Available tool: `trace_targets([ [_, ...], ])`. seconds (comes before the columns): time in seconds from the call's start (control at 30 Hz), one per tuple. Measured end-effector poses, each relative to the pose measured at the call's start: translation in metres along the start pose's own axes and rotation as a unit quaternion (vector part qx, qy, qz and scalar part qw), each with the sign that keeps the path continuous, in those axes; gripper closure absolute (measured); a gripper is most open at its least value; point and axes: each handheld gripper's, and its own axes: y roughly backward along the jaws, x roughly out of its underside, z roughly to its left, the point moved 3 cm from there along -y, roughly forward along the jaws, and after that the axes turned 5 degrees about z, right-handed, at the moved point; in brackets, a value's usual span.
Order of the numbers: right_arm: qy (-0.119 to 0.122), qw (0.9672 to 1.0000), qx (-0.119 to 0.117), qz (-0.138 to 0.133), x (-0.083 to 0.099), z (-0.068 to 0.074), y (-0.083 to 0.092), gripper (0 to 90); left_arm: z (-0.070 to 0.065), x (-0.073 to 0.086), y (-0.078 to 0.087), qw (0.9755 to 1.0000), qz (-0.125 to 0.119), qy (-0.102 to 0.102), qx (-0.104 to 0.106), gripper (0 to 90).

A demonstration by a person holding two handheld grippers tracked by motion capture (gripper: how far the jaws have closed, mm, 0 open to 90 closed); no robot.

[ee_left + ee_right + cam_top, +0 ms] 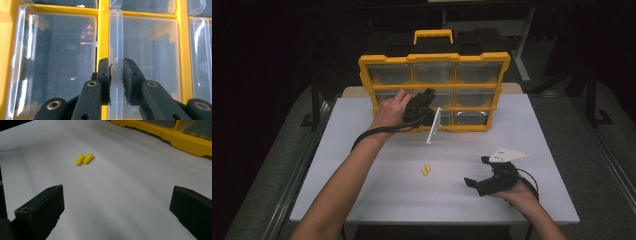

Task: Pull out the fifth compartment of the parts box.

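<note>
Evidently the left gripper (116,72) clamps the drawer's clear front lip (115,37): light, rigid, slippery plastic; right gripper (484,176) gapes, empty.

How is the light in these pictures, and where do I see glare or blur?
High view: the white table is brightly lit while the surroundings stay dark. Left gripper view: white glare streaks run along the clear drawer edges, and the left gripper is close and slightly soft. Right gripper view: the two yellow earplugs look sharp, and the right gripper jaws are dark and blurred.
</note>
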Motion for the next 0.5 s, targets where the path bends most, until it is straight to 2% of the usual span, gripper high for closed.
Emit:
trace_targets([
  [0.5, -0.001, 1.0, 0.0, 0.0, 0.0001, -0.0002, 0.0001, 0.0, -0.0002, -0.0013, 0.0033, 1.0, 0.002, -0.01, -0.002, 79.2],
])
